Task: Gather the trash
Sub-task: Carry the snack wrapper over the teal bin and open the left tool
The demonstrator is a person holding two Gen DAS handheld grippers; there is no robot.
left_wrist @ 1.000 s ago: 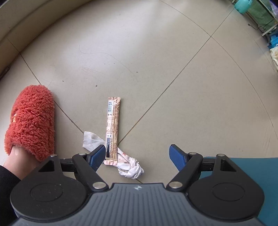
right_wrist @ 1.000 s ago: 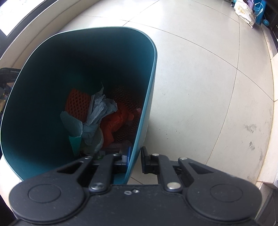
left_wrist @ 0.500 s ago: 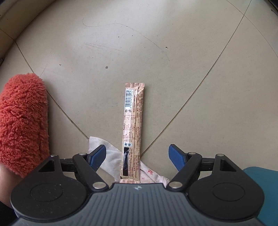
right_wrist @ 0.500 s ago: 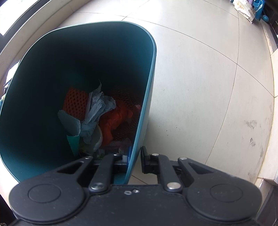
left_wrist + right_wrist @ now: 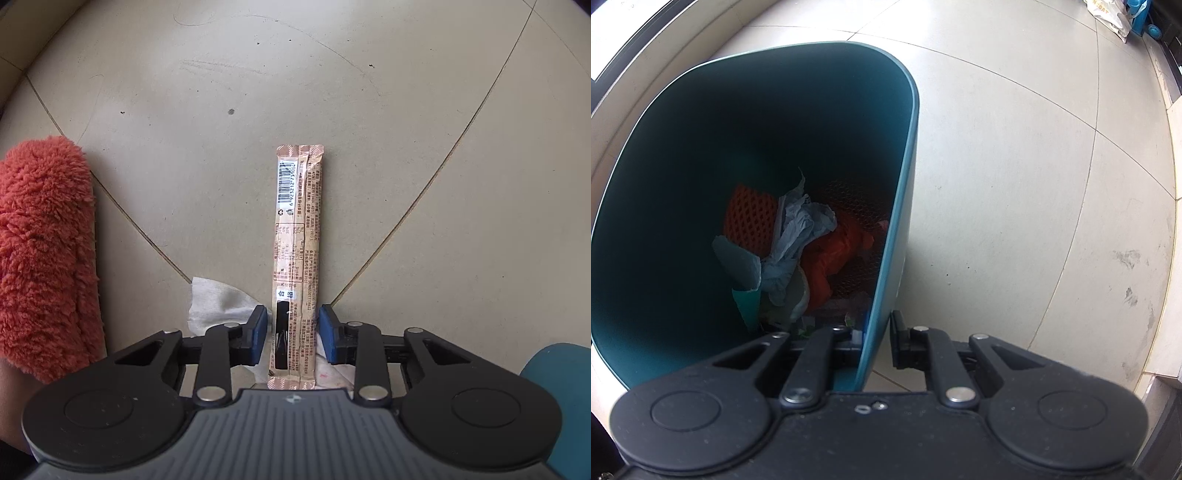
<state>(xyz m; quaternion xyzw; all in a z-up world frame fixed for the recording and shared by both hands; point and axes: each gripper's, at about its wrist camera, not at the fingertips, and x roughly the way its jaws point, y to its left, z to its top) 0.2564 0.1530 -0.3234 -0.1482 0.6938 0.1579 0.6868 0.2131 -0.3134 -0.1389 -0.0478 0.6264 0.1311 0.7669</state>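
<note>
Blue-padded left gripper (image 5: 291, 334) just closing onto snack wrapper (image 5: 297, 251) lying over white tissue (image 5: 218, 306); right gripper (image 5: 877, 341) pinching teal bin (image 5: 905, 177) wall.

Pale beige tiled floor (image 5: 258, 110) – thin grout lines, scuff marks, low skirting wall (image 5: 683, 48), bright daylight

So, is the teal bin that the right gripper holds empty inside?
No, the teal bin already holds crumpled paper, orange netting and red plastic at its bottom.
</note>
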